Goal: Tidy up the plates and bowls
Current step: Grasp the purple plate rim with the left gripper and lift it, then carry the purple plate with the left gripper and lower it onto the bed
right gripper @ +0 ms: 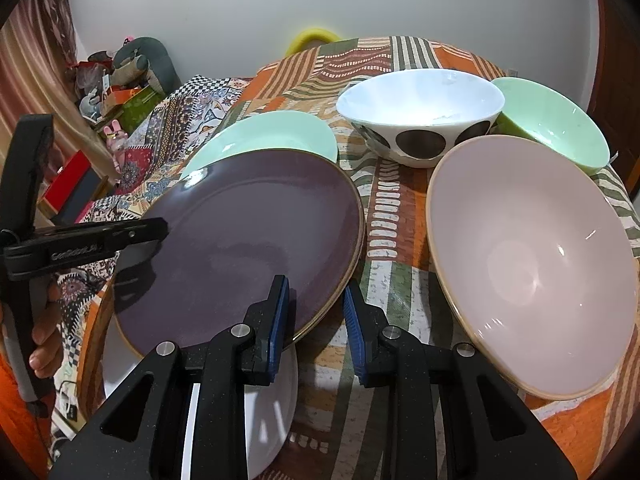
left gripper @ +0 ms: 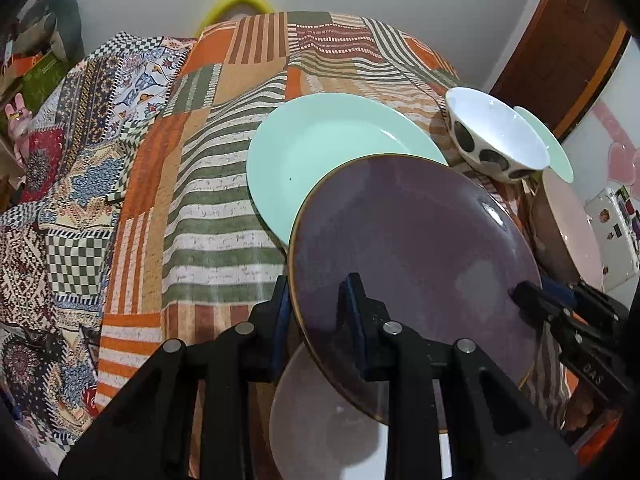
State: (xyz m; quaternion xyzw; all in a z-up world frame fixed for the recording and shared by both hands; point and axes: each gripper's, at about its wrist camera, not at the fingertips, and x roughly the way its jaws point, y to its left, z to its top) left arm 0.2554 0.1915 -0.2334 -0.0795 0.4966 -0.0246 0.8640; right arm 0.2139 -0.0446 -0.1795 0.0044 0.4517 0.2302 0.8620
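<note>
A purple plate (left gripper: 412, 256) (right gripper: 248, 240) is held tilted above a white plate (left gripper: 320, 424) (right gripper: 272, 408) at the table's near edge. My left gripper (left gripper: 316, 304) (right gripper: 160, 236) straddles its left rim, one finger under and one over, shut on it. My right gripper (right gripper: 316, 304) (left gripper: 516, 296) straddles its right rim with a visible gap between the pads. A mint plate (left gripper: 320, 152) (right gripper: 264, 136) lies behind it. A white bowl with dark dots (left gripper: 492, 136) (right gripper: 420, 116), a mint bowl (left gripper: 552, 148) (right gripper: 556, 120) and a pink bowl (left gripper: 572, 224) (right gripper: 532, 260) stand at the right.
The table carries a striped patchwork cloth (left gripper: 216, 208) (right gripper: 392, 216). A second patterned cloth (left gripper: 60, 216) covers a surface to the left. Cluttered boxes and toys (right gripper: 120, 92) stand at the far left by the wall.
</note>
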